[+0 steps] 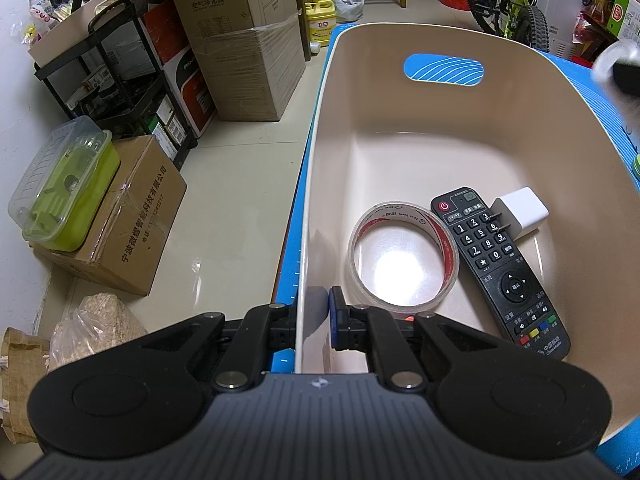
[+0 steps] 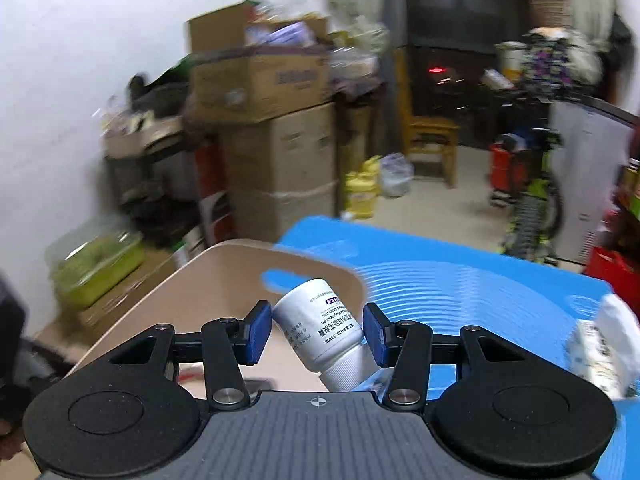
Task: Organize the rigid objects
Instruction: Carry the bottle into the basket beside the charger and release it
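A beige bin stands on a blue mat. In it lie a roll of clear tape, a black remote and a white charger plug. My left gripper is shut on the bin's left wall, one finger inside and one outside. My right gripper is shut on a white pill bottle, held tilted with its cap toward the camera, above the bin's far end. The right wrist view is blurred by motion.
Stacked cardboard boxes, a black shelf and a green lidded container stand on the floor to the left. A bicycle stands at the back right. A white crumpled packet lies on the mat to the right.
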The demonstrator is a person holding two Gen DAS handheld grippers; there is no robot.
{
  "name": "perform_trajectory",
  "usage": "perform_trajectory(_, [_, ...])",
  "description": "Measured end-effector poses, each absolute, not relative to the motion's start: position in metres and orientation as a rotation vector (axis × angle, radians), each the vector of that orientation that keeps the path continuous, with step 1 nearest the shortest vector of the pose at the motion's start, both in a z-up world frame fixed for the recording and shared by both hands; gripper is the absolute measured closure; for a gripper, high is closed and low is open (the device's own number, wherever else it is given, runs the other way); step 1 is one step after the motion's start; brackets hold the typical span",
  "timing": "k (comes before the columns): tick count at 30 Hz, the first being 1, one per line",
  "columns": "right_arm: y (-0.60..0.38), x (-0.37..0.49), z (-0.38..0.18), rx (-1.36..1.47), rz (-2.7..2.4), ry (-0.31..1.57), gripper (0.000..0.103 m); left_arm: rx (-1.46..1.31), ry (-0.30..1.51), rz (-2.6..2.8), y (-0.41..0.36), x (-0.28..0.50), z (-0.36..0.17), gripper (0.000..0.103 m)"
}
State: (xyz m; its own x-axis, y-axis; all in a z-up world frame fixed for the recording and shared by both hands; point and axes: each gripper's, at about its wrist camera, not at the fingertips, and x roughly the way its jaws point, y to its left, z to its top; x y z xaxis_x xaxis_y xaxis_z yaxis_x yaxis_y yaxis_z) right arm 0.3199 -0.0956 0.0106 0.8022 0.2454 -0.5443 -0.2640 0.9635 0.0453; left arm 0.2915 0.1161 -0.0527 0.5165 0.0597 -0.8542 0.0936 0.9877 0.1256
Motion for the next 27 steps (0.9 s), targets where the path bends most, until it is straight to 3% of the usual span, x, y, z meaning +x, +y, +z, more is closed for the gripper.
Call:
perform_trajectory(12, [-0.017,0.324,-0.036,-0.181,0.409,0.8,0.048,0.163,1.029,-0.03,0.117,0.292,-0.052,0.092])
perform_trajectory(27, [-0.003,0.333,-0.074,-0.286,0.375,1.057,0.048,0.164,1.031,-0.038,0.117,0.291,-0.054,0.092])
